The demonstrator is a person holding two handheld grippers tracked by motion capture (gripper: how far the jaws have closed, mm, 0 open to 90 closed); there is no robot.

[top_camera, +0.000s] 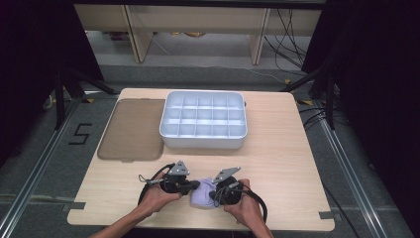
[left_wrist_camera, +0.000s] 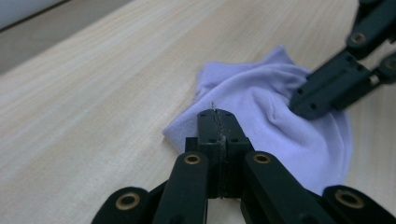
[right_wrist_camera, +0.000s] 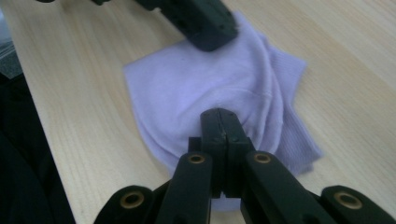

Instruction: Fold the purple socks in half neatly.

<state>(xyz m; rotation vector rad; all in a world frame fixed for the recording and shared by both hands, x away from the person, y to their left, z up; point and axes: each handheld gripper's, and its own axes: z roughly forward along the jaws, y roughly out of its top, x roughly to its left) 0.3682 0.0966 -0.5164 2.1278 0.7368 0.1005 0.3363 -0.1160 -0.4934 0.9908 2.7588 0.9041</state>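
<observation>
The left gripper (left_wrist_camera: 218, 122) has its two black jaws pressed together, tips resting at the near edge of a lavender cloth (left_wrist_camera: 280, 116). Whether cloth is pinched between the tips cannot be told. The cloth lies crumpled on the wooden table (left_wrist_camera: 93, 93), spreading ahead and to the right of the jaws. Beyond them, at upper right, the right gripper (left_wrist_camera: 306, 102) comes down onto the cloth's far side, its tip touching the fabric.

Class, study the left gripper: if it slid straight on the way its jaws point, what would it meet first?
Most likely the lilac cloth just ahead of the left gripper, then the right gripper pressing on it; depth is hard to judge.
</observation>
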